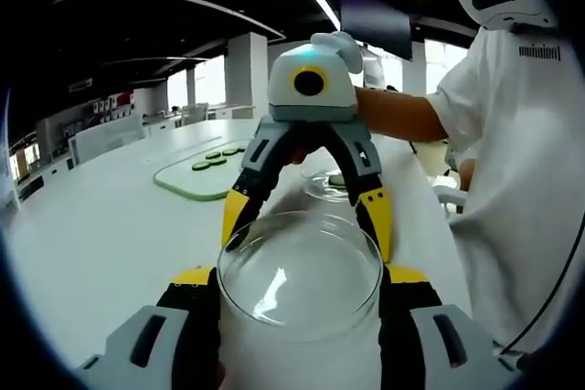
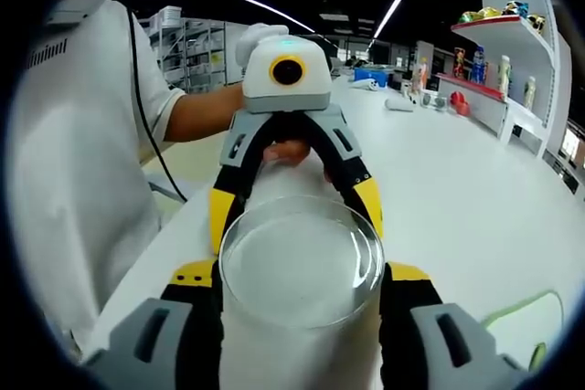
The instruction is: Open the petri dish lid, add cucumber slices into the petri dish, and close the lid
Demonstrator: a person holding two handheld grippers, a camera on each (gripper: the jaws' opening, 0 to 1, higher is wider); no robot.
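- The white worktop (image 1: 91, 244) is carrying the task's things and is extending far across the room in both views.
- A person (image 1: 521, 180) in a white short-sleeved top is standing at the worktop edge, with one gripper in each hand.
- The two grippers are facing each other, nose to nose, above the worktop.
- The left gripper (image 1: 300, 276) is closing its fingers on the near sides of the petri dish lid (image 1: 300, 267), with the yellow pads touching the glass on both sides.
- The right gripper (image 1: 306, 221) is gripping the same lid from the opposite side; its yellow fingers (image 1: 236, 212) are pressing against the far rim.
- The green cutting board (image 1: 183, 184) is lying on the worktop, left of the grippers in the left gripper view.
- The lid, clear and round, is hanging in the air between the two grippers, apart from the worktop.
- The petri dish (image 1: 320, 191) is sitting on the worktop behind the lid, just beside the cutting board, with something green inside it.
- Several cucumber slices (image 1: 212, 158) are lying on the cutting board.
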